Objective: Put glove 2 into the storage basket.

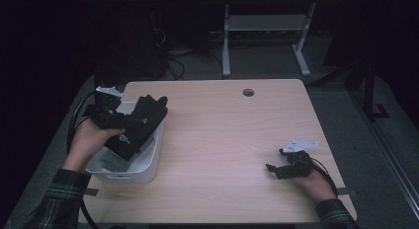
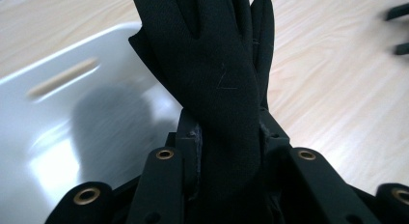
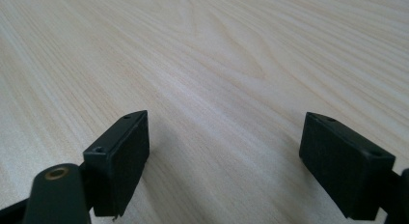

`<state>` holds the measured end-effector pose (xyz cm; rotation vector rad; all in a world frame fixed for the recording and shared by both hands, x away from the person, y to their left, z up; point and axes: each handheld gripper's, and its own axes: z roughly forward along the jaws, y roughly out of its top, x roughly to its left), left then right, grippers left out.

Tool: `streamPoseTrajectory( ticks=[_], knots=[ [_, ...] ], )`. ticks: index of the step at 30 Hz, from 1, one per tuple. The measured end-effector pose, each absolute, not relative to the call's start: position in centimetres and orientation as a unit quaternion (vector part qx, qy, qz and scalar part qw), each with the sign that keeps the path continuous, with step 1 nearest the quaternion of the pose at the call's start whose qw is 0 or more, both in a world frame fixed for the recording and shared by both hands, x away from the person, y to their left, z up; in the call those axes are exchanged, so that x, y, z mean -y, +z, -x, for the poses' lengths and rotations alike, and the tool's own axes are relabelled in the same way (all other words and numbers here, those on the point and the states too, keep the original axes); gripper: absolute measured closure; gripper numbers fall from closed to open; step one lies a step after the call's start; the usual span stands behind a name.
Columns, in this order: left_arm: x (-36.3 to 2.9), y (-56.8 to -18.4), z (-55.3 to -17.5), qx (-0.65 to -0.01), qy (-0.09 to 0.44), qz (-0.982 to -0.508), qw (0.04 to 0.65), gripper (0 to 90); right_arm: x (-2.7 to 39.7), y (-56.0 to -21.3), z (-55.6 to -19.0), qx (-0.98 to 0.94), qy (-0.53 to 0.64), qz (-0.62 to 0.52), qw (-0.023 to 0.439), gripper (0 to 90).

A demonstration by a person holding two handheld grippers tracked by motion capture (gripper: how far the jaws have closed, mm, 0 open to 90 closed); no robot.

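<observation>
A black glove (image 1: pixel 143 121) hangs over the white bin (image 1: pixel 148 162) at the table's left side, pinched in my left gripper (image 1: pixel 129 121). In the left gripper view the glove (image 2: pixel 219 74) stands up between the jaws, its fingers pointing away, and my left gripper (image 2: pixel 229 137) is shut on its cuff end above the bin's (image 2: pixel 72 127) inside. My right gripper (image 1: pixel 274 169) rests low on the table at the right front. Its jaws stand wide apart with only bare wood between them, as my right gripper (image 3: pixel 224 156) shows in its own view.
The wooden table (image 1: pixel 222 135) has a round cable hole (image 1: pixel 248 92) near its far edge. The bin sits at the left front corner. Behind the table are a white desk frame (image 1: pixel 262 36) and cables on a dark floor.
</observation>
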<state>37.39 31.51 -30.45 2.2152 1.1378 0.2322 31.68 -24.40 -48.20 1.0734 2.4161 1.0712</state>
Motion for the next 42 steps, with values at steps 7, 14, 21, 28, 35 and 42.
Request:
streamPoseTrajectory(
  ticks=[7,14,21,28,35,42],
  knots=[
    [-34.8,-32.6,-37.8,-0.473,0.077,-0.824,0.302,68.4,24.4,-48.2,-31.7,-0.838,0.372,-0.373,0.145,17.7],
    [-36.2,-35.9,-39.0,-0.501,0.061,-0.815,0.285,65.2,24.4,-48.2,-31.7,-0.837,0.372,-0.374,0.144,17.7],
    [-36.6,-36.8,-39.4,-0.517,0.095,-0.807,0.270,34.1,24.4,-48.2,-31.7,-0.837,0.372,-0.374,0.144,17.7],
    [-36.2,-35.4,-39.0,-0.507,0.128,-0.801,0.293,16.5,24.3,-48.2,-31.7,-0.838,0.371,-0.374,0.145,17.5],
    [-33.7,-33.4,-38.1,-0.472,0.148,-0.804,0.331,16.1,24.3,-48.2,-31.7,-0.837,0.371,-0.374,0.145,17.3],
    [-28.6,-32.6,-36.9,-0.416,0.135,-0.818,0.373,16.1,24.3,-48.2,-31.7,-0.838,0.371,-0.373,0.145,16.8]
  ],
)
